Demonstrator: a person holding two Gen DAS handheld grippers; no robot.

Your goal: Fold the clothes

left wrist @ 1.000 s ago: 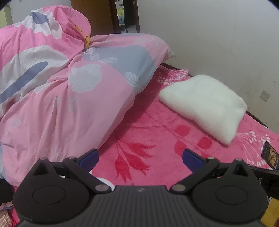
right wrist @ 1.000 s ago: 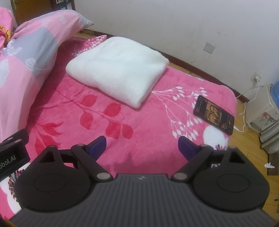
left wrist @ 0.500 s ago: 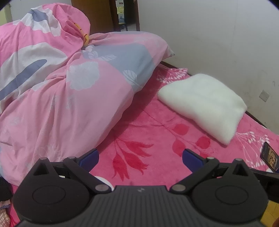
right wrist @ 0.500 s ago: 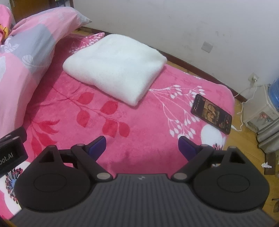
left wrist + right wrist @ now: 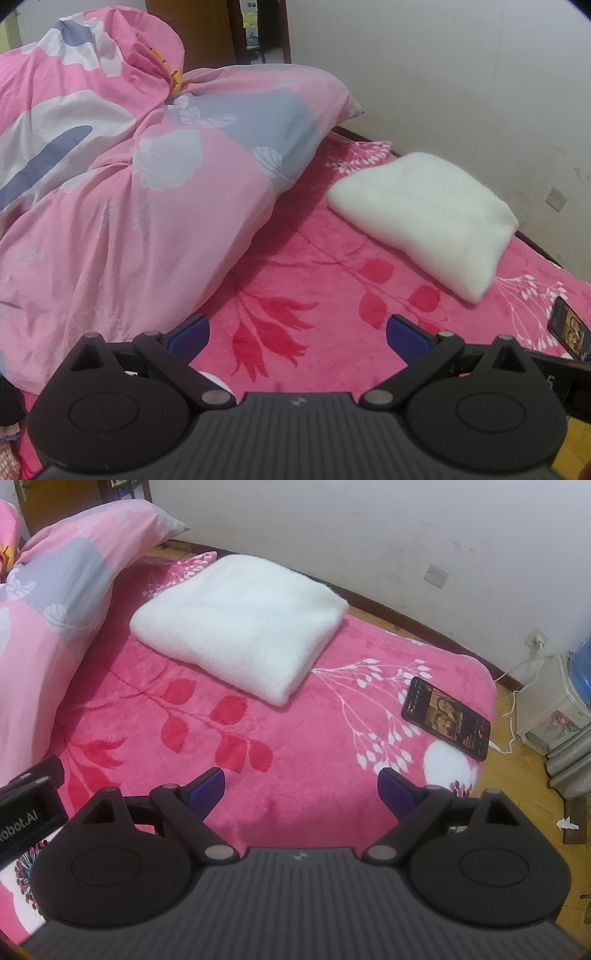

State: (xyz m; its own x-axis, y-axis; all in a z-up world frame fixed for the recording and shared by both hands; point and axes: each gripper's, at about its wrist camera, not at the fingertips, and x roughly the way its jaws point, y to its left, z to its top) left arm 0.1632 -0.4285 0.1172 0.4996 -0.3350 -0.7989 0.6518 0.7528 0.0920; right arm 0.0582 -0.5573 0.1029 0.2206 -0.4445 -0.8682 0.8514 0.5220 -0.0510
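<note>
A white fluffy garment [image 5: 428,218] [image 5: 240,624] lies folded into a thick rectangle on the pink flowered bed cover [image 5: 295,295] [image 5: 295,738], toward the far side near the wall. My left gripper [image 5: 297,334] hovers over the cover well short of the garment, jaws wide apart with nothing between them. My right gripper [image 5: 301,788] also stands open and empty above the cover, nearer the bed's front. The left gripper's body [image 5: 26,808] shows at the left edge of the right wrist view.
A big pink and grey quilt [image 5: 129,192] [image 5: 48,602] is heaped on the left of the bed. A lit phone [image 5: 445,718] [image 5: 569,328] lies near the bed's right edge. Beyond that edge are wooden floor, a cable and a water dispenser [image 5: 561,709].
The views drift slightly, so the folded garment sits a touch lower and more to the left in frame. Both grippers stay open; nothing was taken hold of.
</note>
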